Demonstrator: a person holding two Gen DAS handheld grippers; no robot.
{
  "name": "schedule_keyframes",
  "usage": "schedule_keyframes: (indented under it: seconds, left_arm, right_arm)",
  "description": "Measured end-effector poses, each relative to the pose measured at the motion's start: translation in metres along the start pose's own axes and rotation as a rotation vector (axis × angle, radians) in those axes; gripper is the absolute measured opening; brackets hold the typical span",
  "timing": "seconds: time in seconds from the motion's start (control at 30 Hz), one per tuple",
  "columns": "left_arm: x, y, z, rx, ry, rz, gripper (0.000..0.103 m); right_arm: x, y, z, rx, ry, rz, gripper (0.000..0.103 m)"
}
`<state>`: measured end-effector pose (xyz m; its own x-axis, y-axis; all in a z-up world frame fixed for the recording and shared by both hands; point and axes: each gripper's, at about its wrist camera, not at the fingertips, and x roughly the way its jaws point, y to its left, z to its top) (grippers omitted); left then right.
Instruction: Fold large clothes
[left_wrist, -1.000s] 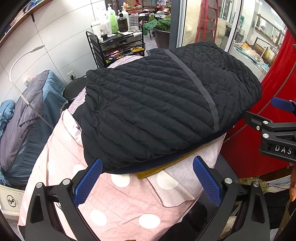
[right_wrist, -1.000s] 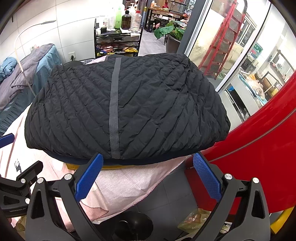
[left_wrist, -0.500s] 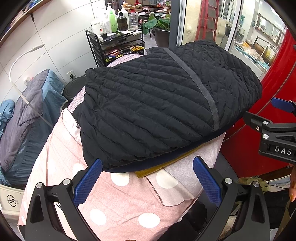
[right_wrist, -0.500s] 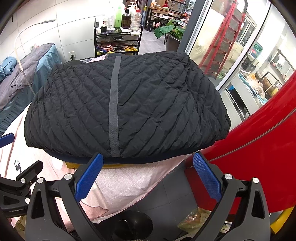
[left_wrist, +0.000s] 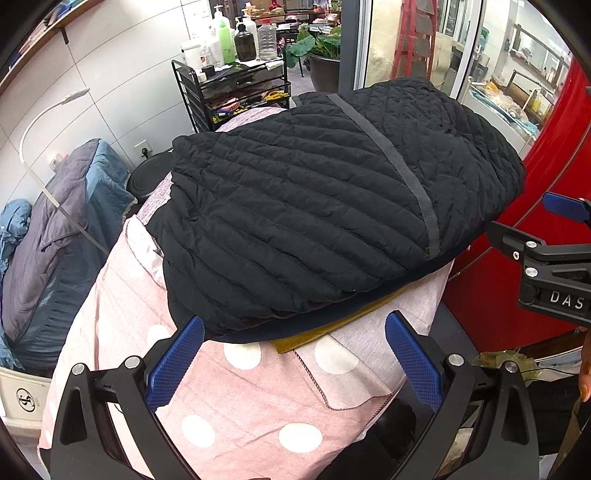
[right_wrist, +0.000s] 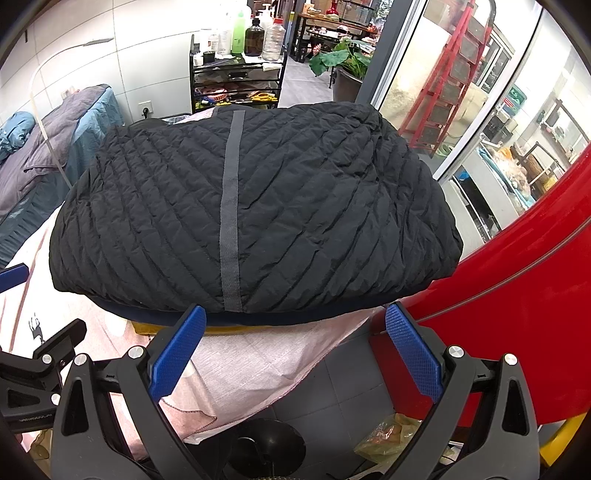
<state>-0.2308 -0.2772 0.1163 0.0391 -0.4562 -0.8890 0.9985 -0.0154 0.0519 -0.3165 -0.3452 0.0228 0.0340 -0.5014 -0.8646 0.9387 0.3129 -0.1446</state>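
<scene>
Left tongs (left_wrist: 293, 352) sit nearest, blue pads apart, gripping nothing, hovering just off the near-left edge of the black quilted jacket (left_wrist: 332, 206). Right tongs (right_wrist: 295, 349) also spread wide and empty, just off the jacket's near edge, roughly below its grey centre strip (right_wrist: 231, 210). Both hold back level with the hem, probably so each can reach an edge for a next fold or a smoothing pass; that is a guess.

The jacket lies folded into a puffy bundle on top of a dark navy layer (right_wrist: 295, 317) and a yellow piece (left_wrist: 332, 328), both poking out under its near edge. All rest on the surface, covered by a pink polka-dot cloth (left_wrist: 240, 398). Jacket looks mostly folded, so the task seems far along for this garment.

Right of the jacket: a red curved panel (right_wrist: 517, 314), close enough to crowd the right tongs' swing. Cloth overhangs the surface edge below the jacket and could snag. Left of the jacket: a bed with grey-blue bedding (left_wrist: 55, 240) and a white bendy lamp (left_wrist: 44, 122). Behind the jacket: a black wire cart (right_wrist: 236, 77) loaded with bottles, a potted plant (right_wrist: 343, 62), a red ladder (right_wrist: 454, 74), glass doors.
</scene>
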Motion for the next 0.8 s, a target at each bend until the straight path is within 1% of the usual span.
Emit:
schedule_keyframes:
  seconds: [0.8]
  left_arm:
    - [0.0017,0.0047,-0.0032,0.001,0.006,0.007,0.097]
  right_arm:
    - [0.0028,0.0041,0.0064,-0.018,-0.002,0.008,0.096]
